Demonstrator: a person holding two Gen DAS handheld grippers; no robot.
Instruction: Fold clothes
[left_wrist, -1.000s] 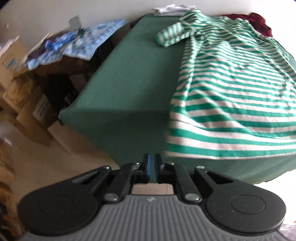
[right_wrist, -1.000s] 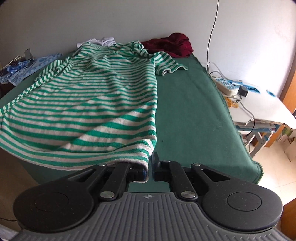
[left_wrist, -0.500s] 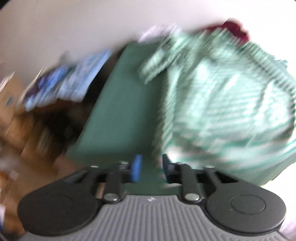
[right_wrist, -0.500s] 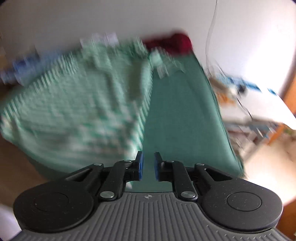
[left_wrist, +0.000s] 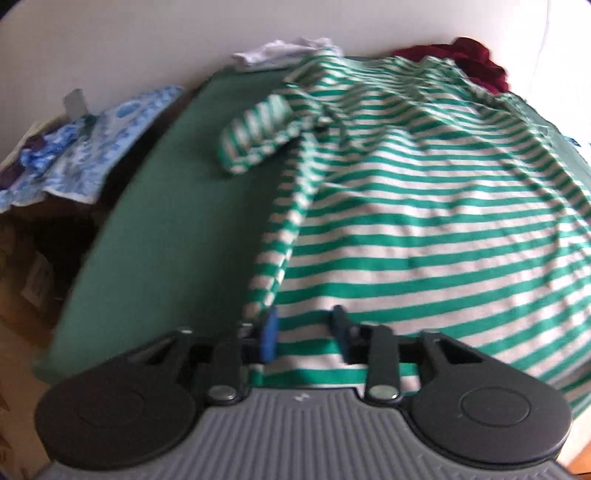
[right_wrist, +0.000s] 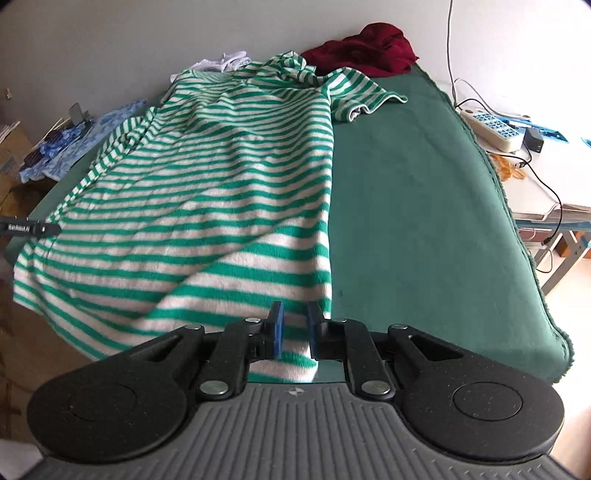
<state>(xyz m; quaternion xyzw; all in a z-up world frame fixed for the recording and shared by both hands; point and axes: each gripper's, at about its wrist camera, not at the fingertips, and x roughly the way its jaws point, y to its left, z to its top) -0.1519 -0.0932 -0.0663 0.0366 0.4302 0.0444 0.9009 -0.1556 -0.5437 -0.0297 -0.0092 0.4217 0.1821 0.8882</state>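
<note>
the striped shirt is spread on the green counter, hem overhanging the near edge. both the left tongs and right tongs are parted over the hem, gripping nothing. if only one layer is pinched, the fold could be dragged askew.

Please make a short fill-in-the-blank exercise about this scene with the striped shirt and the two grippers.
1. The shirt has white and ____ stripes.
2. Both grippers, left and right, have their jaws ____ over the shirt's hem.
3. The crumpled garment at the far end of the table is dark ____.
4. The power strip lies to the ____ of the table.

Missing words: green; open; red; right
</note>
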